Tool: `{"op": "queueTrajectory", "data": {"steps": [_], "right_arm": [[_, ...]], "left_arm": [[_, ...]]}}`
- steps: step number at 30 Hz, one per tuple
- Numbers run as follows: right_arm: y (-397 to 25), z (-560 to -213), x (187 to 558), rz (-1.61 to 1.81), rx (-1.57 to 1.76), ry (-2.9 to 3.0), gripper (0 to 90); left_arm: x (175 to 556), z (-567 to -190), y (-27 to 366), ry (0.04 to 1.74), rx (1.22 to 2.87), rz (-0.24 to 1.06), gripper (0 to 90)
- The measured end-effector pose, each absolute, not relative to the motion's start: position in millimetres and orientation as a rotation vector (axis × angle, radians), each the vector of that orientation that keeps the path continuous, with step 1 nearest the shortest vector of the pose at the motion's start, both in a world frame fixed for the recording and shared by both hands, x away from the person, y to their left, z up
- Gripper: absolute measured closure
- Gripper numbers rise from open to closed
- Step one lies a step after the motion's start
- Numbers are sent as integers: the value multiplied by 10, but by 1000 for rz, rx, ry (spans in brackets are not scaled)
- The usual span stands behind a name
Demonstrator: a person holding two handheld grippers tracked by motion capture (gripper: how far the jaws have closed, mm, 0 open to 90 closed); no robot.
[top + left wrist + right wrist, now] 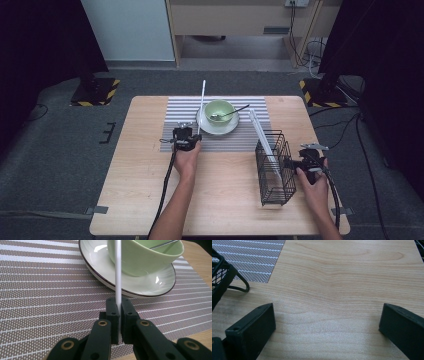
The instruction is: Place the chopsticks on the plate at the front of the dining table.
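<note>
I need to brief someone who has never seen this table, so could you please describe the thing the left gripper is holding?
On the striped placemat sits a green bowl on a white plate. Just left of the bowl, a thin white stick, probably a chopstick, is clamped in the left gripper. Its twin leans in the black wire basket.

We see mat [180, 112] at worktop [145, 190] far middle; plate [206, 127] on mat, bowl [219, 109] on plate, spoon [235, 112] in bowl. Wire basket [274, 170] right of mat, stick [264, 141] leaning in it. Second stick [202, 102] left of bowl.
</note>
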State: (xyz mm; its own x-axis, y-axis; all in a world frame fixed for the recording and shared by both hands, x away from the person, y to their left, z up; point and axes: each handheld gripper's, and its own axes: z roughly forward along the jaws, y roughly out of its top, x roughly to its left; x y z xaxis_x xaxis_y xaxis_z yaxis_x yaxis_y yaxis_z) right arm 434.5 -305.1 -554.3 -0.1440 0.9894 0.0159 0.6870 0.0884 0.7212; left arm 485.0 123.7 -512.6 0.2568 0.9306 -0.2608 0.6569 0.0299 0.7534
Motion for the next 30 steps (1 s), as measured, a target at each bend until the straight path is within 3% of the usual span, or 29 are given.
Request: {"op": "queueTrajectory", "data": {"steps": [30], "right_arm": [[-3049,-5543,4345,819,1646,1886,7]], "left_arm": [[4872,-5166,1290,1503,1701,401,862]]}}
